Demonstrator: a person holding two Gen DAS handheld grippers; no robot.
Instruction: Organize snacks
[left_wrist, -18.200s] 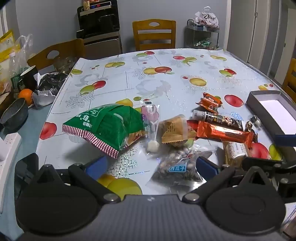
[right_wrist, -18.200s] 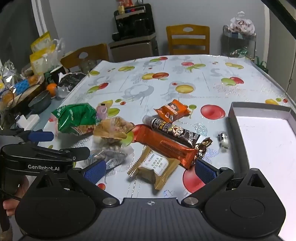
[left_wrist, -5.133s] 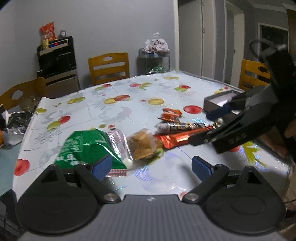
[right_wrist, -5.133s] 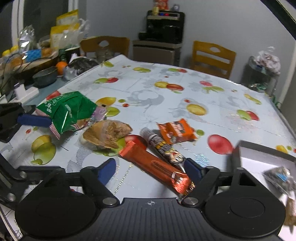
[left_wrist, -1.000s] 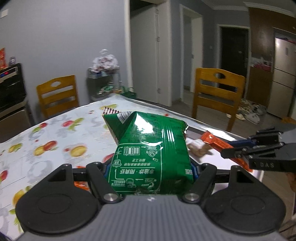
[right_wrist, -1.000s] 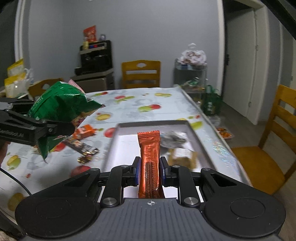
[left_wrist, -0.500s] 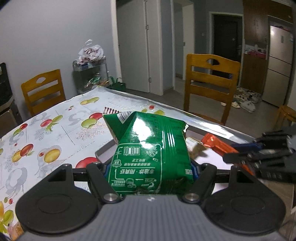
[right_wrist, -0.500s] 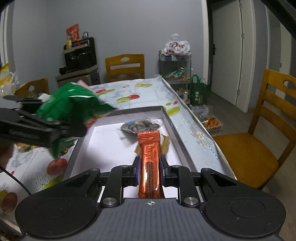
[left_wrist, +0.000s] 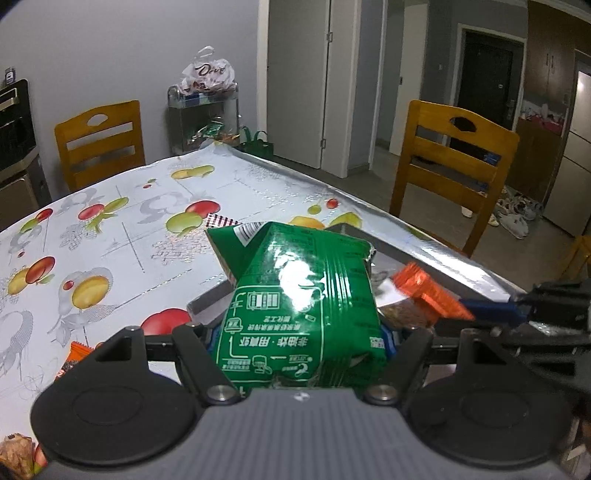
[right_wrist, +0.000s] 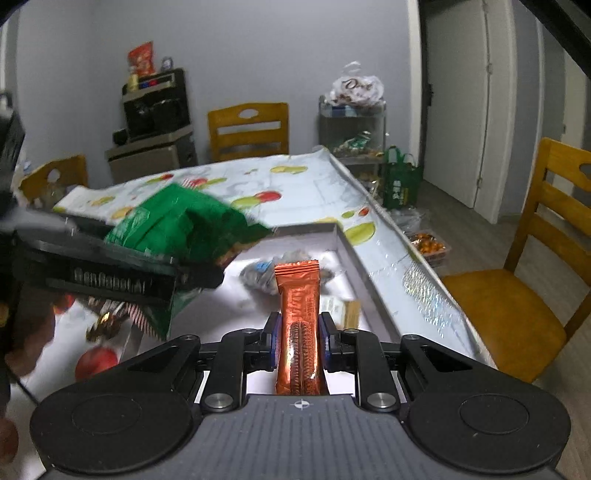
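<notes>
Green bag (left_wrist: 301, 314) in left tool (left_wrist: 299, 343), orange bar (right_wrist: 298, 325) in right tool (right_wrist: 298, 341), both over tray (right_wrist: 345, 254).

Wooden chairs (left_wrist: 448, 168) (right_wrist: 248, 129), fruit-print tablecloth (left_wrist: 122, 221), wire rack (right_wrist: 352, 127).

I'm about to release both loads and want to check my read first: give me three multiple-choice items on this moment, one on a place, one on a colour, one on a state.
1. Where is the seed packet?
A. in the grey tray
B. on a chair
C. in the left tongs

2. What colour is the bar in the right tongs?
A. green
B. orange
C. white

3. What state are the left tongs in?
A. open, holding nothing
B. shut on the green bag
C. out of view

Answers: 1 A, the packet lies on the tray's white floor. 2 B, the orange bar stands between the pads. 3 B, the green bag is pinched between both fingers.
</notes>
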